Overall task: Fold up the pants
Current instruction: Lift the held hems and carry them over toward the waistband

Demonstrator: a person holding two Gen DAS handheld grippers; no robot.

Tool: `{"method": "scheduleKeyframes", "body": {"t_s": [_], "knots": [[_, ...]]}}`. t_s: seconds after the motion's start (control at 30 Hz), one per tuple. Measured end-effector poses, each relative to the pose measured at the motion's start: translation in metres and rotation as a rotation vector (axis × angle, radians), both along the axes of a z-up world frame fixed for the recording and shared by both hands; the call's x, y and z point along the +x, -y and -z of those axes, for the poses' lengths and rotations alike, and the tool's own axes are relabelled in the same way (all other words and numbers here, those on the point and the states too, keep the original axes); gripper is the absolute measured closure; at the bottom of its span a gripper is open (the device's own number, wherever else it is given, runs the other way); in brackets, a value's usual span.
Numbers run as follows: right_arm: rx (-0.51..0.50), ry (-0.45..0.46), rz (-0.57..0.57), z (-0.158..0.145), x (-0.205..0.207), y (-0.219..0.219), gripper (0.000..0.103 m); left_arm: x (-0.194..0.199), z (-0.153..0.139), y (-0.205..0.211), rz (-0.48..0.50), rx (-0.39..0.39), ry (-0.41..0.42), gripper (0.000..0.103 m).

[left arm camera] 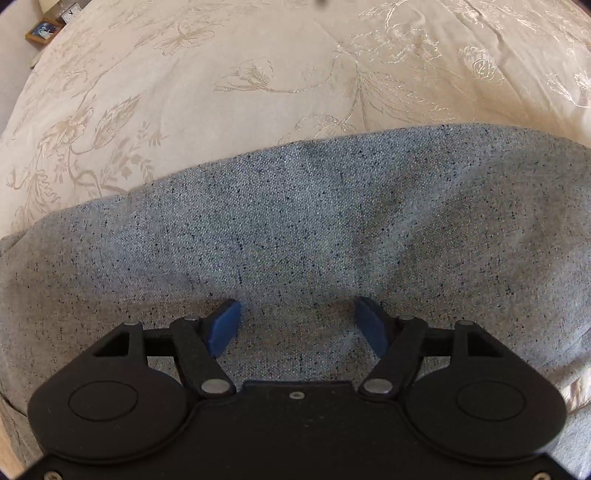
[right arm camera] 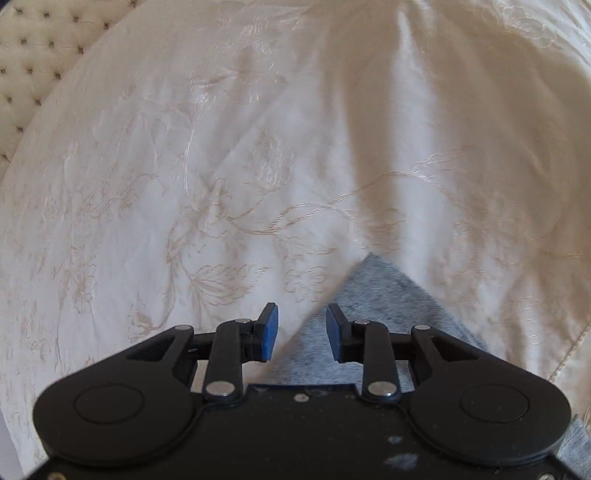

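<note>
Grey speckled pants (left arm camera: 295,229) lie spread across a cream embroidered bedspread (left arm camera: 207,81). My left gripper (left arm camera: 297,317) points down just over the flat grey cloth, its blue pads wide apart with only the flat fabric below. In the right wrist view a pointed corner of the same pants (right arm camera: 373,291) reaches up over the bedspread (right arm camera: 184,166). My right gripper (right arm camera: 301,326) hovers at the left edge of that corner, its pads partly apart and not pressing on the cloth.
A small framed picture (left arm camera: 43,30) sits beyond the bed's far left edge. A tufted cream headboard (right arm camera: 33,48) shows at the upper left of the right wrist view. A soft ridge in the bedspread (right arm camera: 406,110) runs down toward the pants corner.
</note>
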State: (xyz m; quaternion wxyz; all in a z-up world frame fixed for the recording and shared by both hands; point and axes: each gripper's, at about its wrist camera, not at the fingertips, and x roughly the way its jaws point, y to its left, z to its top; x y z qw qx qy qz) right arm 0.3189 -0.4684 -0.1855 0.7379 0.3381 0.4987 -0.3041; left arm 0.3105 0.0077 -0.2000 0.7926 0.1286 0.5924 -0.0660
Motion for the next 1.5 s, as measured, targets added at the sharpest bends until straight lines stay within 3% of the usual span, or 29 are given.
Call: {"method": "scheduleKeyframes", "body": {"t_s": [0.17,0.23,0.27,0.3,0.33,0.5,0.7,0.8,0.9,1.03,1.1,1.13,1.2,1.5], "knots": [[-0.065,-0.227,0.012,0.037,0.031,-0.018,0.072,0.004,0.006,-0.003,-0.006,0.009,-0.005,0.019],[-0.095,-0.243,-0.013,0.043,0.034,-0.024,0.072,0.005,0.007,-0.005,-0.011,0.009,-0.004,0.015],[-0.103,-0.241,-0.022,0.043,0.034,-0.026,0.073,0.008,0.007,-0.008,-0.012,0.000,-0.006,0.015],[-0.106,-0.231,-0.019,0.040,0.031,-0.026,0.083,0.008,0.007,-0.010,-0.008,-0.009,-0.008,0.015],[-0.102,-0.216,-0.015,0.036,0.028,-0.025,0.101,0.009,0.006,-0.012,-0.002,-0.017,-0.010,0.016],[-0.077,-0.040,-0.015,-0.019,-0.023,-0.021,0.102,0.010,-0.020,-0.034,-0.027,-0.109,-0.024,0.039],[-0.030,0.083,0.003,-0.077,-0.116,-0.033,0.102,0.018,-0.069,-0.066,-0.140,-0.320,0.006,0.038],[-0.048,0.061,0.016,-0.082,-0.161,-0.048,0.102,0.032,-0.073,-0.074,-0.207,-0.361,-0.001,0.034],[-0.038,0.034,0.027,-0.071,-0.192,-0.055,0.102,0.054,-0.063,-0.088,-0.288,-0.373,-0.069,0.033],[0.083,0.101,0.107,-0.052,-0.220,-0.055,0.098,0.077,-0.052,-0.092,-0.362,-0.348,-0.116,0.034],[0.118,0.159,0.110,-0.048,-0.216,-0.057,0.087,0.081,-0.051,-0.093,-0.371,-0.343,-0.099,0.034],[0.133,0.171,0.111,-0.047,-0.212,-0.057,0.076,0.082,-0.052,-0.092,-0.368,-0.340,-0.093,0.034],[0.165,0.179,0.135,-0.043,-0.197,-0.059,0.069,0.081,-0.054,-0.088,-0.353,-0.322,-0.080,0.034],[0.305,0.166,0.152,-0.005,-0.143,-0.087,0.068,0.069,-0.061,-0.087,-0.267,-0.224,-0.036,0.034]]}}
